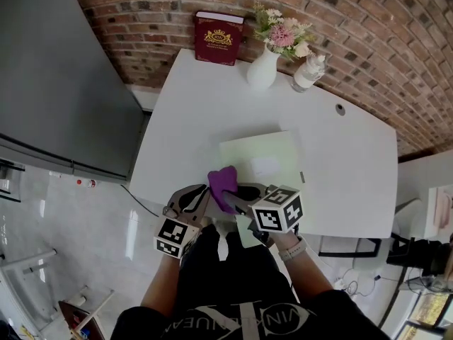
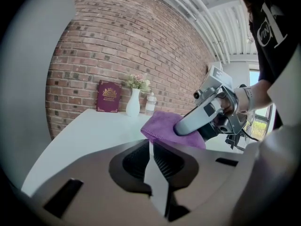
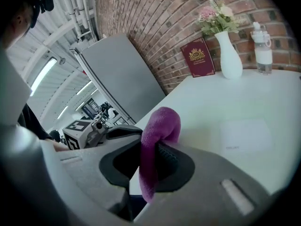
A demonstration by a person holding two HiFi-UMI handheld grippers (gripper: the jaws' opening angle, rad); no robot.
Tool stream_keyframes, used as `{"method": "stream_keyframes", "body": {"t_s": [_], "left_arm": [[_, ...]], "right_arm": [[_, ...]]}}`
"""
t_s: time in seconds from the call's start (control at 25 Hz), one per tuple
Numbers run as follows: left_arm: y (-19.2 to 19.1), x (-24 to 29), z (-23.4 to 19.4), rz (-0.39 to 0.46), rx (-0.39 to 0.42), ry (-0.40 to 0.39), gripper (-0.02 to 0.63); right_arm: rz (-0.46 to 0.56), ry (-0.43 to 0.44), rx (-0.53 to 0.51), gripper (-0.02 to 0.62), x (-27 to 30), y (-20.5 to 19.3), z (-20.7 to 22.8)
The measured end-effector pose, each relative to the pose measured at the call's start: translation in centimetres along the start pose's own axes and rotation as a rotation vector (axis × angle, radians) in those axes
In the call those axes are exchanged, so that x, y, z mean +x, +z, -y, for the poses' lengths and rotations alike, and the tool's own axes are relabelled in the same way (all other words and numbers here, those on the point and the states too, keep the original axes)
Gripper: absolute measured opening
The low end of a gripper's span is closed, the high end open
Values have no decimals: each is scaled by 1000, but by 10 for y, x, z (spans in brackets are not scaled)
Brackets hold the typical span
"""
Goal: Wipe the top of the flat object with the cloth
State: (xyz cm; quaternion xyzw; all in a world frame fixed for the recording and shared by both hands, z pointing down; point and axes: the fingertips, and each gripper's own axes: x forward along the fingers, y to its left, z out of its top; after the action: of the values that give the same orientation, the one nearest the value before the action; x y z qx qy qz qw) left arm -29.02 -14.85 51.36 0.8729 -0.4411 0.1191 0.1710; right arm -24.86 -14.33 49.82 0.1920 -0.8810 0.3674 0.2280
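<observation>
Cloth (image 1: 224, 184) is the purple one, bunched up and pinched in the right gripper (image 1: 239, 193), over the near edge of the white table (image 1: 354, 161), right at the near-left corner of the flat object (image 1: 262, 154). Can't really tell if it's touching the flat object or just held above it.

In the right gripper view the jaws are clamped tight on the cloth (image 3: 157, 140). One fold pokes up past the tips and the rest hangs down between the pads, so the right gripper (image 3: 151, 149) has a solid hold on it.

The flat object is a pale green sheet lying flat in the near half of the table, with a lighter rectangle on its near part.

Left gripper (image 1: 205, 205) sits just beside the right one, on the cloth's left. In the left gripper view its jaws are closed together, with the tips of the left gripper (image 2: 150, 145) just short of the cloth's (image 2: 164, 128) near edge. A thin pale strip shows between the jaws, no idea what that is. You can see the right gripper (image 2: 181, 126) from the side there too, coming in from the right onto the cloth.

Further back, by the brick wall (image 1: 368, 20), there's a maroon book (image 1: 218, 40) standing upright, a white vase (image 1: 263, 69) with pink and white flowers, and a clear bottle (image 1: 308, 73) just beside the vase. Big grey panel (image 1: 56, 69) off to the left of the table.
</observation>
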Motion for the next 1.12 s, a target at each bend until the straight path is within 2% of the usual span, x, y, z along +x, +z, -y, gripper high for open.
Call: {"method": "stream_keyframes", "body": {"t_s": [0.28,0.64,1.12], "left_arm": [[0,12,20,-2,-34,20,29],[-6,23,42,-18,-44,66,29],[-10,28,56,-28,-45,113,29]], "right_arm": [[-52,-27,-12,61,-14,-17,23],[-130,-107,-209,61,-42,-26,52],[-146,-221,-257,61,-95,-34,104]]}}
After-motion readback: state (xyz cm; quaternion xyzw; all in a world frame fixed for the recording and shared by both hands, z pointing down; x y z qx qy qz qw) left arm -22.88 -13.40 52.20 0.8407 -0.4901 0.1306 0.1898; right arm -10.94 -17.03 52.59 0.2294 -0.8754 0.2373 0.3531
